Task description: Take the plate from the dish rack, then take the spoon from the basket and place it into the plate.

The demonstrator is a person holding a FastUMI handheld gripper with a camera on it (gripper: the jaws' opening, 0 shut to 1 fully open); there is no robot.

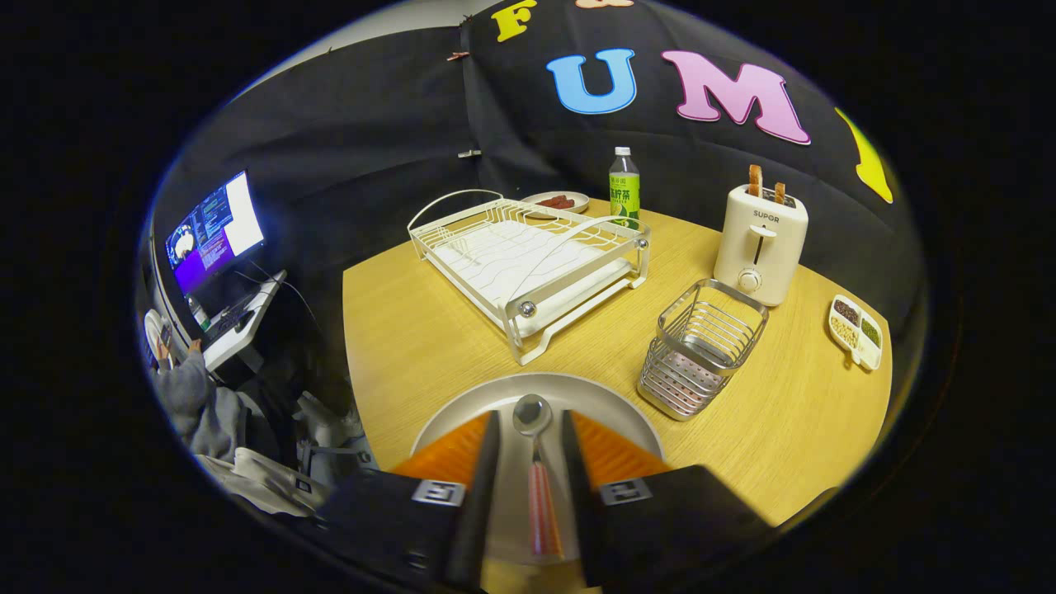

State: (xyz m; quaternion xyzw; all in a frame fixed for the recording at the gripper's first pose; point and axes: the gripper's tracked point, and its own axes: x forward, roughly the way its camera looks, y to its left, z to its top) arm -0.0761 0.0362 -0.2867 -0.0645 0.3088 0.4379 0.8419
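Plate (540,386): pale grey, round, lying flat on the wooden table – at 6 o'clock from the dish rack.
Spoon (535,462): metal bowl, pinkish-red handle – lying in the plate, bowl end pointing to 12 o'clock, towards the rack.
Dish rack (528,256): white wire frame with a white tray, upright, no dishes in it.
Basket (701,346): metal wire, tilted, at 4 o'clock from the rack, nothing inside.
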